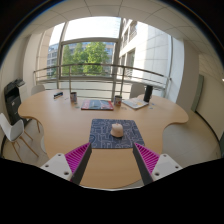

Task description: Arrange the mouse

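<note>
Daylight floods in through the big window [88, 55] straight ahead of me, and its glass is blown out to near white, so the far side of the room reads bright while the walls on either side of the window fall dim. The bench [60, 125] takes a soft, even glow from the window with only faint shadows. Straight lines bow strongly away from the window, a fisheye warp, and detail is soft throughout.

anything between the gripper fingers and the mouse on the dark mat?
Gripper view: only bare wooden table and the dark patterned mat's near edge separate the open gripper from the small pale mouse.
</note>
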Demonstrator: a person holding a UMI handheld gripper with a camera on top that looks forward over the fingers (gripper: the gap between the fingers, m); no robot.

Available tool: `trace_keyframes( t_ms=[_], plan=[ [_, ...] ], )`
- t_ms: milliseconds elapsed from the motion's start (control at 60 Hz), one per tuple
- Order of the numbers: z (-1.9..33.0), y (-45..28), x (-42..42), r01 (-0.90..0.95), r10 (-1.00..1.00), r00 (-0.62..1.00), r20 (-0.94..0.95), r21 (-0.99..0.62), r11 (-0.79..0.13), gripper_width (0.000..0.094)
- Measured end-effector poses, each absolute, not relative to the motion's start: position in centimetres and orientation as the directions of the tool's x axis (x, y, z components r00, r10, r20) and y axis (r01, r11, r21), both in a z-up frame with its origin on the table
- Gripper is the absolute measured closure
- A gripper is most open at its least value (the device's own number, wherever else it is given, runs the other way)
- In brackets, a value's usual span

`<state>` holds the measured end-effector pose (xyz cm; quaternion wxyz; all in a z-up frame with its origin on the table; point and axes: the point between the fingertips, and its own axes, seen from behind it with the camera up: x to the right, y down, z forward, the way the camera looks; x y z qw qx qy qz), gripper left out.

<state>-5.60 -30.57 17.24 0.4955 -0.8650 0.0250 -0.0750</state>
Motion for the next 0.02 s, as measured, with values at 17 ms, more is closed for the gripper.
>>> trace_keyframes(
  t_ms=[17],
  plan=[
    [17.36, -30.59, -5.71, 0.031, -0.117, 0.988, 0.104, -0.861, -0.507, 0.0091]
  ],
)
